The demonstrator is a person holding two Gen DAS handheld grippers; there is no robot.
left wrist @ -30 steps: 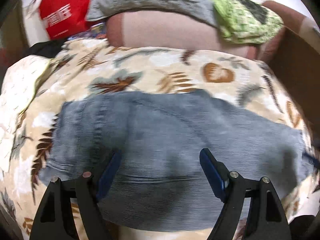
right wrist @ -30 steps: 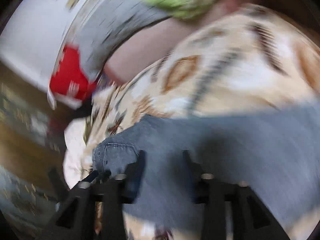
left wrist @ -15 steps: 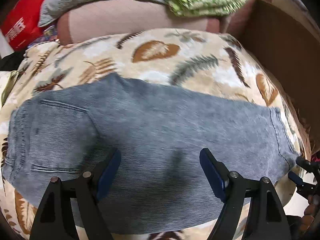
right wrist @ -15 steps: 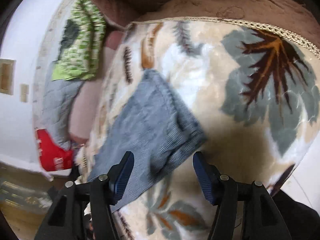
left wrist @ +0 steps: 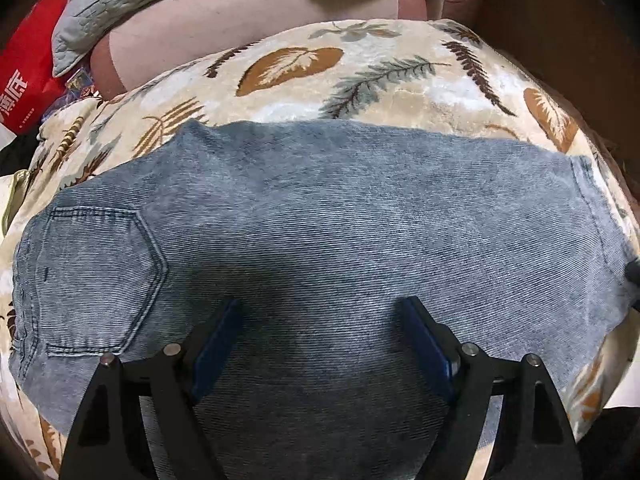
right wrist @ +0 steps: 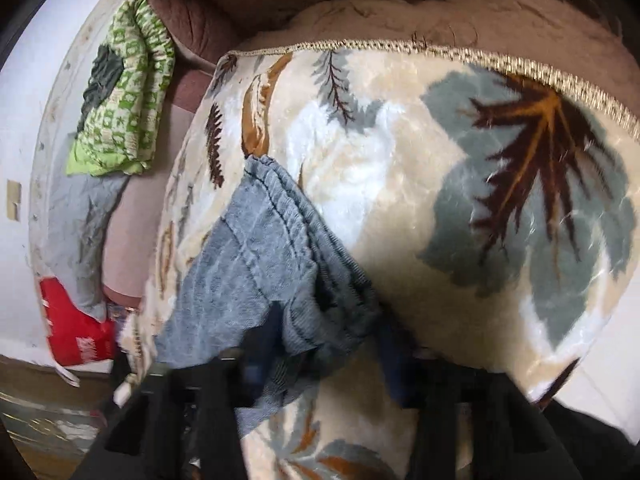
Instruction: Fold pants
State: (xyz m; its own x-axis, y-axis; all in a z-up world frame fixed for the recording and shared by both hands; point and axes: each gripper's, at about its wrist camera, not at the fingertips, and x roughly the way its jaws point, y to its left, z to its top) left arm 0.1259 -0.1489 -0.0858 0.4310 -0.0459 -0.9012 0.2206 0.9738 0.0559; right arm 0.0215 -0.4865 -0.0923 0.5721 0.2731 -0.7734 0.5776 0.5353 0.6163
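Note:
Grey-blue denim pants (left wrist: 320, 232) lie flat, folded lengthwise, across a leaf-print blanket (left wrist: 360, 80), waist and back pocket at the left, leg hems at the right. My left gripper (left wrist: 320, 336) is open and hovers over the middle of the pants, holding nothing. In the right wrist view the hem end of the pants (right wrist: 272, 248) lies between my right gripper's (right wrist: 324, 360) open fingers, which are blurred; the jaws stand apart around the cloth.
A pink bolster (left wrist: 240, 32), a grey quilted cloth (left wrist: 120, 4) and a green patterned bundle (right wrist: 120, 100) lie at the back. A red bag (left wrist: 28, 72) is at far left. A brown sofa arm (right wrist: 400, 0) rises beyond the blanket's trimmed edge.
The left gripper moved closer over the pants' middle. The right gripper advanced onto the hem, so the cloth now lies between its fingers.

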